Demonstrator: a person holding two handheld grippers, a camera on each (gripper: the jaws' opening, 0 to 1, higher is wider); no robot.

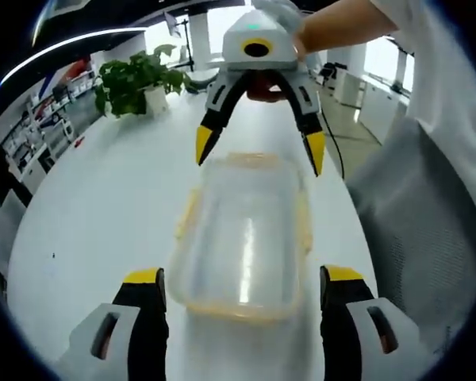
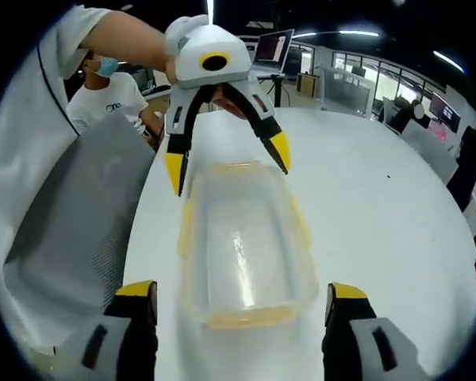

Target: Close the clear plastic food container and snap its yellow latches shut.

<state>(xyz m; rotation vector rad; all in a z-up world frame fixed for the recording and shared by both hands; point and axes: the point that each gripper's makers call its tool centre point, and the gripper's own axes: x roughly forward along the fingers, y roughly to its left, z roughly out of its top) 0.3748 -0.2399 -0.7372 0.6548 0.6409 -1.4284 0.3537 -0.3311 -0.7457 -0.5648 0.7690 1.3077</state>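
Note:
A clear plastic food container [image 1: 242,238] with yellow latches along its rim lies lengthwise on the white table [image 1: 103,206], its lid resting on top. My left gripper [image 1: 242,278] is open, and its yellow-tipped jaws flank the container's near end. At the far end my right gripper [image 1: 259,148] hangs open, held by a hand, with its tips just above the rim. From the other side, the container [image 2: 246,246] lies between the open jaws of my right gripper [image 2: 242,291], while the left gripper [image 2: 228,163] straddles its far end. Whether the latches are snapped I cannot tell.
A potted green plant [image 1: 135,83] stands at the far left of the table. A grey mesh chair [image 1: 412,222] [image 2: 71,214] sits close beside the table edge. A person in a white shirt [image 2: 107,87] sits behind it. A monitor [image 2: 274,44] stands at the table's far end.

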